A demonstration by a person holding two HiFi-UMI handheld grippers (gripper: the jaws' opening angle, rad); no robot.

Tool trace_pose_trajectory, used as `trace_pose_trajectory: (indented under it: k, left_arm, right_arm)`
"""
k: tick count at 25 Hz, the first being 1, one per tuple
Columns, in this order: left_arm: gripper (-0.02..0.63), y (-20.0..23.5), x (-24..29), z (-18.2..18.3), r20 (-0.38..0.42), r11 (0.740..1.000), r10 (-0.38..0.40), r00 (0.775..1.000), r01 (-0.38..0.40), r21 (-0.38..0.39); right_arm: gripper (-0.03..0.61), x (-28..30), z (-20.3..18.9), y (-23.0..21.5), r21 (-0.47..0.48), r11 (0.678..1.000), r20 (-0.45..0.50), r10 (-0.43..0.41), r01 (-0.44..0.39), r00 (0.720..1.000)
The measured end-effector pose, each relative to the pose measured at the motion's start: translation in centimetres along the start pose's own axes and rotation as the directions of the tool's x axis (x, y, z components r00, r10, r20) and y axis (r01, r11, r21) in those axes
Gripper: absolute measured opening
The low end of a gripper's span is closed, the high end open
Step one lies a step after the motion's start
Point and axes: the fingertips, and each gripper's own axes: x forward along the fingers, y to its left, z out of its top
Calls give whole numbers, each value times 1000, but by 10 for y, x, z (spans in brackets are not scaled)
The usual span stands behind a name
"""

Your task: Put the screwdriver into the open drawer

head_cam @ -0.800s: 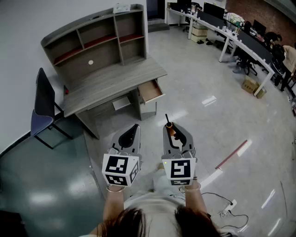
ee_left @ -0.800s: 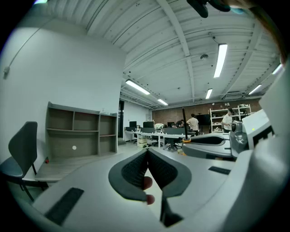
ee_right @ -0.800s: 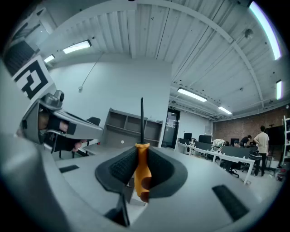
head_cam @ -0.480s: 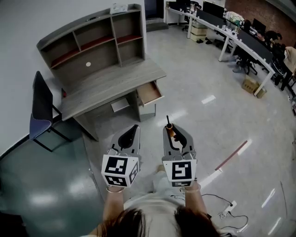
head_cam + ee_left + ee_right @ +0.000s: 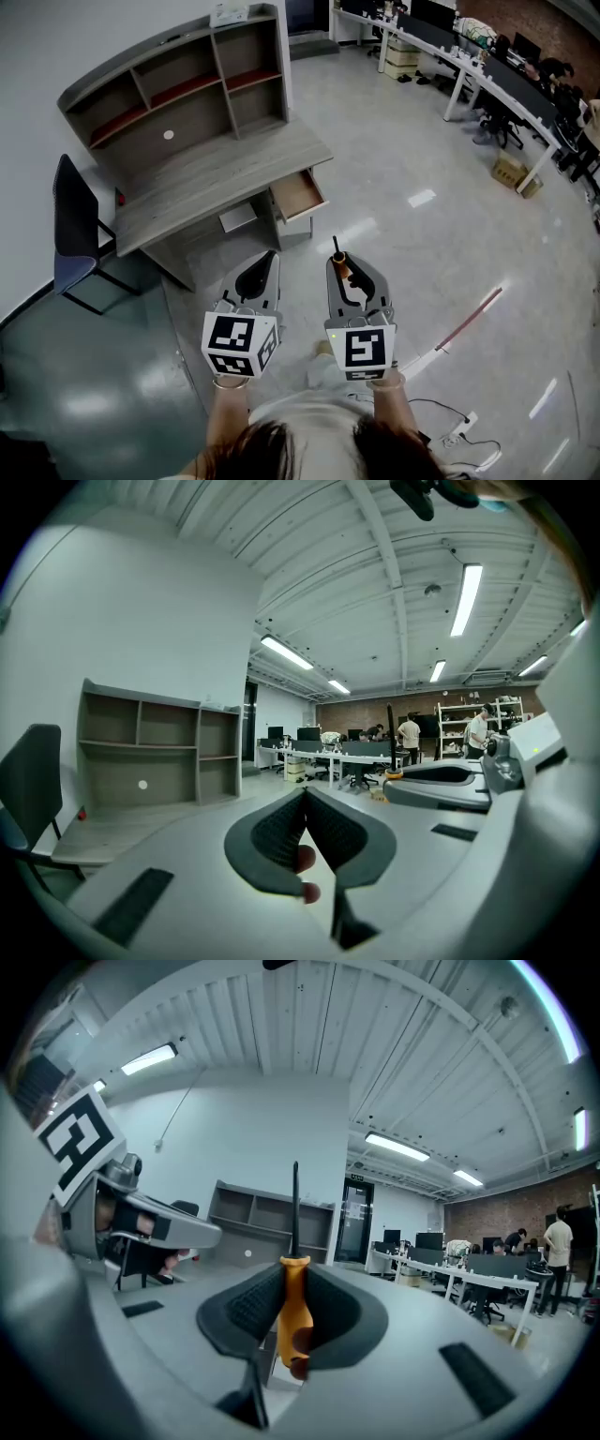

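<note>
Screwdriver (image 5: 293,1312) stays clamped by its orange handle in our right gripper's (image 5: 340,265) fingers, and our left gripper's (image 5: 305,794) fingers are pressed together on nothing. Since the earlier frame, the worktop (image 5: 216,178), with its open drawer (image 5: 298,192) under the right front corner, has slid left in our view. Glossy floor (image 5: 431,234) separates us from it.

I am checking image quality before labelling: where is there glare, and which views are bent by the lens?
Head view: glare patches on the glossy floor, mild bending toward the edges. Left gripper view: strong fisheye with black corners; the light strip is overexposed. Right gripper view: same fisheye and black corners; the screwdriver is sharp and evenly lit.
</note>
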Motion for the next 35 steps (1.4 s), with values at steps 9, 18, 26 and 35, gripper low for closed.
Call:
trace_pose_trajectory:
  k: [9,18,26,35]
  left_arm:
    - [15,12,62,9,-3,1000,20,1000,-20,-1]
    - [15,19,112,15,-6,998,67,998,-67,-5]
    - [15,27,121,8,-29,991,129,991,-130,-17]
    - [15,45,128,2,-42,983,181,983,-182,-29]
  right_arm:
    - [84,50,-6,-35,-9,999,4,30,-30,1000]
    - [84,91,-14,-68,-5,997,11,74,-74,997]
    - [84,109,-24,-82,12,994,5,112,-112,994]
    - [84,127,-33,-86,25,990,-5,142,-142,990]
